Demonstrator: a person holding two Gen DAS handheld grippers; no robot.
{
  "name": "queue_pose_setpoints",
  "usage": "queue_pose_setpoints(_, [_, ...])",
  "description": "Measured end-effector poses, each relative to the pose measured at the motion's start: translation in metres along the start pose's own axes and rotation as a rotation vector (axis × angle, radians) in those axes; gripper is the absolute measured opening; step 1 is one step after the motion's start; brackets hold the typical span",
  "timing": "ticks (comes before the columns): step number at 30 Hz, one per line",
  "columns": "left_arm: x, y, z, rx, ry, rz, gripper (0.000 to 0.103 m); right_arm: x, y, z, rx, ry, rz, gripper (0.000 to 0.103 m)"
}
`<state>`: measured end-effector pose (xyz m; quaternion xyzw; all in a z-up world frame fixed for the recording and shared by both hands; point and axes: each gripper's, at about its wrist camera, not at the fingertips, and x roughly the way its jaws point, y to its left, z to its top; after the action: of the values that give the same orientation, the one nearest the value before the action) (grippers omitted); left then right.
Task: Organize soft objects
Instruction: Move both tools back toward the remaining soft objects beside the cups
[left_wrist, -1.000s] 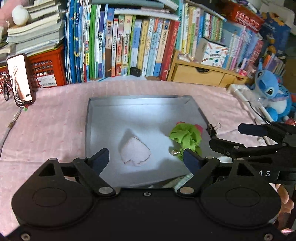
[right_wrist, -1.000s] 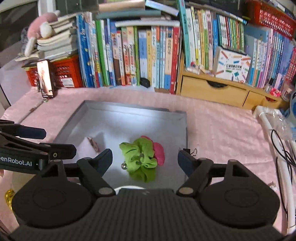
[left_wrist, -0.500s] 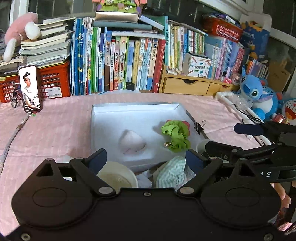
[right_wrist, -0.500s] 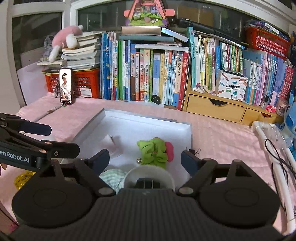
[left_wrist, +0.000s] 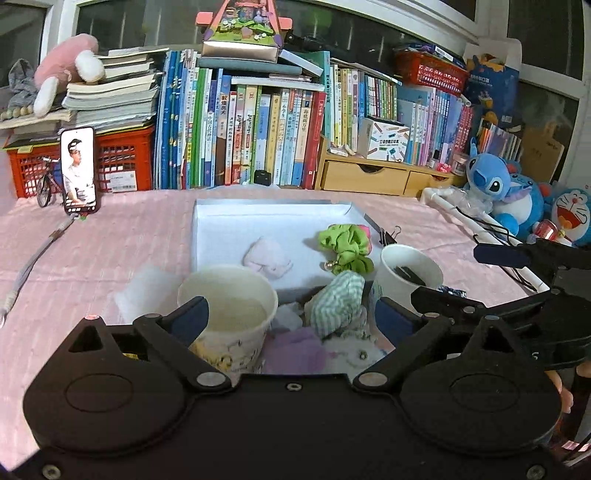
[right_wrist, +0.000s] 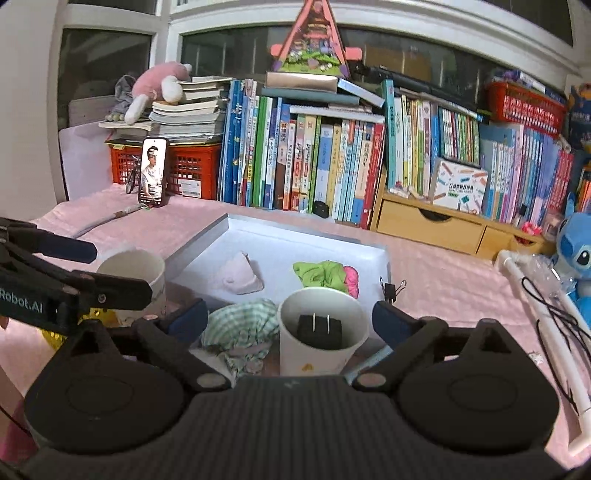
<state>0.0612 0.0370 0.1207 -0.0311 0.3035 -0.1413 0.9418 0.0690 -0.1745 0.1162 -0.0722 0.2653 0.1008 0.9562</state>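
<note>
Both of our grippers stand wide, their jaws having just been opening, and neither has hold of anything. Between the fingers of our left gripper (left_wrist: 291, 317), low in the frame, we see a cream paper cup (left_wrist: 228, 306) and a green checked cloth (left_wrist: 341, 300) topping a heap of soft things. Our right gripper (right_wrist: 290, 319) frames a white cup (right_wrist: 322, 330) with a black plug inside, the checked cloth just to its left. Beyond, at mid-frame, a white tray (left_wrist: 221, 221) holds a pale pink cloth (left_wrist: 267, 256) and a green scrunchie (left_wrist: 347, 247), apart from each other, presumably sorted there. We judge the heap lies near the tray's front edge for easy reach.
</note>
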Motion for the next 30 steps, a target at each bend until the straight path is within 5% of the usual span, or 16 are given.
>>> queue_pose_setpoints(12, [-0.017, 0.013, -0.045, -0.03, -0.049, 0.037, 0.099, -0.019, 0.024, -0.035, -0.019, -0.077, -0.033, 0.103])
queue_pose_setpoints(30, [-0.012, 0.043, -0.096, -0.007, -0.117, 0.229, 0.099, -0.007, 0.054, -0.072, -0.027, -0.069, -0.017, 0.103])
